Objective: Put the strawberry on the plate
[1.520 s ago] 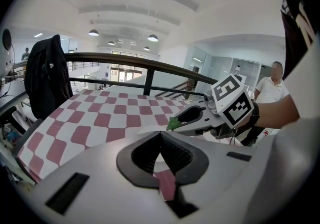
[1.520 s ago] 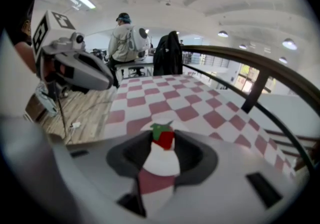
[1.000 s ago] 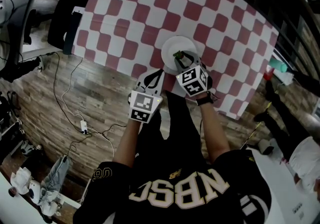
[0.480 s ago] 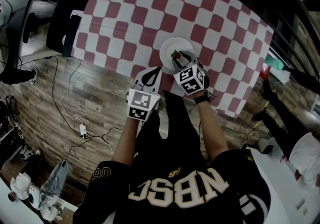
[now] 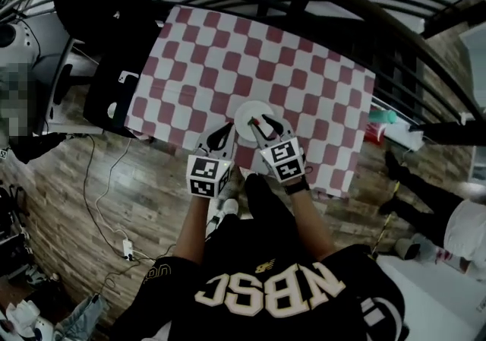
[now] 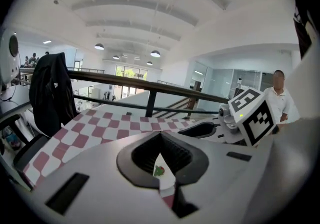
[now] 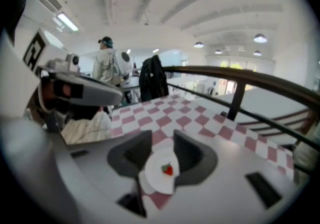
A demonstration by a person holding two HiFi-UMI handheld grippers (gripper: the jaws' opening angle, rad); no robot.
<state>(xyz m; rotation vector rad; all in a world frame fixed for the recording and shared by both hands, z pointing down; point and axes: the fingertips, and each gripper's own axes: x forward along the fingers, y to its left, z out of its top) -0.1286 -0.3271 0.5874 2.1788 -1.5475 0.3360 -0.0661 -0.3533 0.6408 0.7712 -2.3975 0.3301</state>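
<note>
My right gripper point(image 7: 161, 143) stands wide and empty; the strawberry point(image 7: 167, 169) sits on the plate point(image 7: 156, 182) just beyond it. My left gripper point(image 6: 160, 137), to its left, is pinched together.

The right gripper point(image 5: 266, 127) hung, jaws apart, over the white plate's point(image 5: 246, 113) near edge; the left gripper point(image 5: 225, 131) sat just beside it, above the checked cloth point(image 5: 304, 81).
</note>
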